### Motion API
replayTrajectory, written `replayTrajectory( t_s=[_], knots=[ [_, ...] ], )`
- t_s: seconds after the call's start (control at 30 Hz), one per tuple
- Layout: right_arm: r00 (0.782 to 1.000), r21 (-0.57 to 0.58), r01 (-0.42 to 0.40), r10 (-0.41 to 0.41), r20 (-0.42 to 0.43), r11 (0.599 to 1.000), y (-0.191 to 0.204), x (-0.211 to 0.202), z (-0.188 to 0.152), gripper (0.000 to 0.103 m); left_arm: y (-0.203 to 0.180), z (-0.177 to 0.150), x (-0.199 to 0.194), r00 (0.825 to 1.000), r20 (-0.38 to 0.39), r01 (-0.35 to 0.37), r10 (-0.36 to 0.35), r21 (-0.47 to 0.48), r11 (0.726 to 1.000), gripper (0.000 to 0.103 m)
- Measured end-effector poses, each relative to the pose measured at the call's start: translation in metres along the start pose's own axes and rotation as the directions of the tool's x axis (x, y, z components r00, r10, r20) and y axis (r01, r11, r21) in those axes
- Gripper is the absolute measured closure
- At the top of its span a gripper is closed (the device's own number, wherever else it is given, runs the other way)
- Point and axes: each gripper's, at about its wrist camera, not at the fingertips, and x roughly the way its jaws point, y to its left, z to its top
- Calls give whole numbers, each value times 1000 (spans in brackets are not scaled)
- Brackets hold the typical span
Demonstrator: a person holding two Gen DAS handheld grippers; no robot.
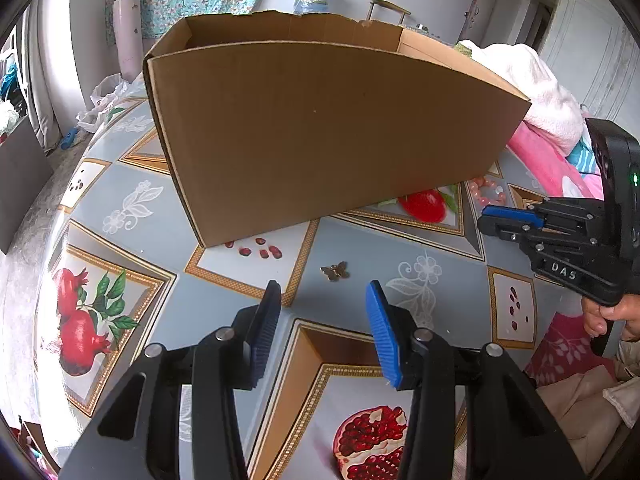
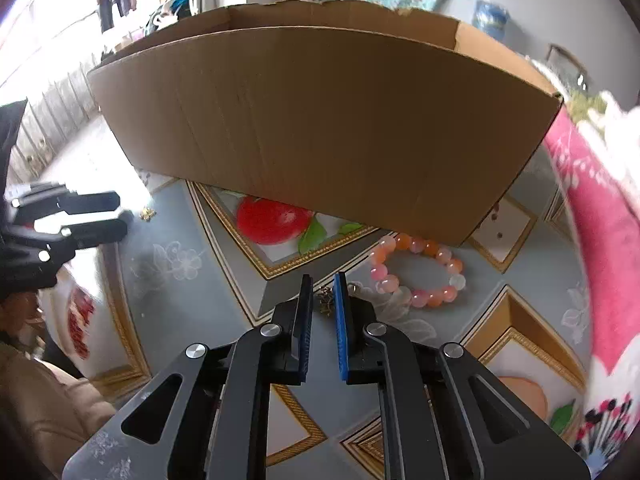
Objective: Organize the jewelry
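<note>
On the patterned tablecloth (image 1: 440,240), in front of the cardboard box (image 1: 320,128), three pieces lie loose: a small gold butterfly charm (image 1: 335,271), a pink-and-orange bead bracelet (image 2: 418,270) and a small dark metal trinket (image 2: 326,300). The box's inside is hidden, so anything already stored cannot be told. The left gripper (image 1: 322,292) hovers wide open and empty near the charm; the right gripper (image 2: 323,282) is narrowed around the trinket, though contact is unclear. Most sorting seems left.

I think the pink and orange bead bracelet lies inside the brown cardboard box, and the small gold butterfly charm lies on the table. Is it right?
Not quite. The pink and orange bead bracelet lies on the patterned table, in front of the brown cardboard box, as the right wrist view shows. The small gold butterfly charm does lie on the table.
</note>
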Motion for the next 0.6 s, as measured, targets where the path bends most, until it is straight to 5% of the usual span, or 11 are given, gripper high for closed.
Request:
replayTrajectory(
  t_s=[0.3,0.5,0.6],
  knots=[
    [1000,14,-1,1,3,1000,4,1,1,103,1,0,0,1000,0,0,0,-4,1000,60],
    [985,186,-158,143,95,970,-22,-21,8,103,2,-1,-1,1000,1,1,-1,-6,1000,60],
    [953,258,-280,235,191,925,-38,-42,17,103,3,-2,-1,1000,2,3,-3,-8,1000,60]
  ],
)
